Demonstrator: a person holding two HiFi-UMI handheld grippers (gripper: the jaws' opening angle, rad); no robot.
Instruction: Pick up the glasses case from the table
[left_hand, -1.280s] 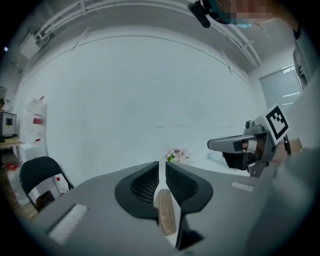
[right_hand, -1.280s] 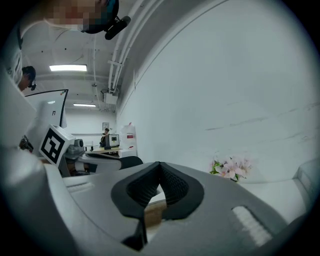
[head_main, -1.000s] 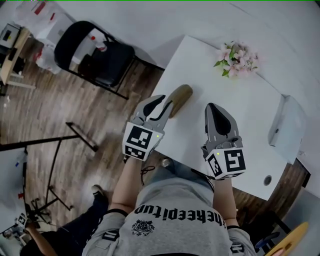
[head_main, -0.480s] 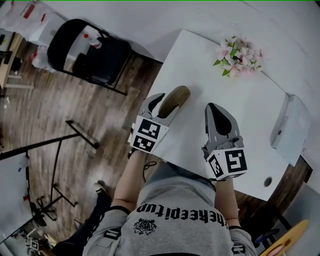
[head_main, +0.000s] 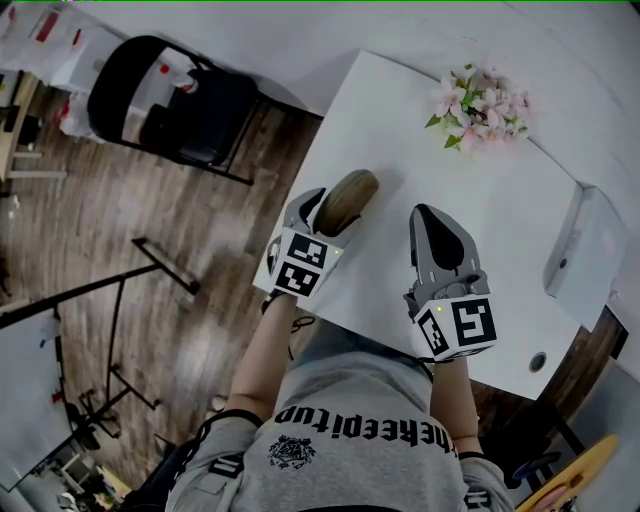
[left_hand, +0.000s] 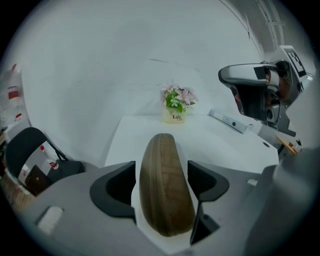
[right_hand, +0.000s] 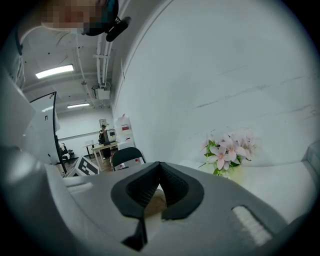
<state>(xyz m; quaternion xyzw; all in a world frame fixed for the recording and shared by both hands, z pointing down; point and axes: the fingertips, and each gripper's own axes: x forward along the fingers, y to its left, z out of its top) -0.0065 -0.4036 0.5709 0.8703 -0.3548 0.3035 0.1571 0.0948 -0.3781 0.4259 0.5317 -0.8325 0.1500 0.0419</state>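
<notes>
Brown and faintly ribbed like a woven shell, the glasses case (left_hand: 165, 195) sits lengthwise between the jaws of the left gripper (left_hand: 160, 172). Those jaws have just been opening and stand wide, one pad on each side of the case, and neither seems to press yet. The grasp looks set up but not made. The next move calls for closing evenly on the long, rounded flanks, low enough that the smooth curve cannot squirt out, and then lifting. The case is a closed, elongated capsule, darker along its seam. It lies on the white tabletop (head_main: 480, 200) near the left edge and points toward the far flowers (head_main: 475, 105). To its right, the right gripper (right_hand: 158, 175) has its jaws together and holds nothing.
</notes>
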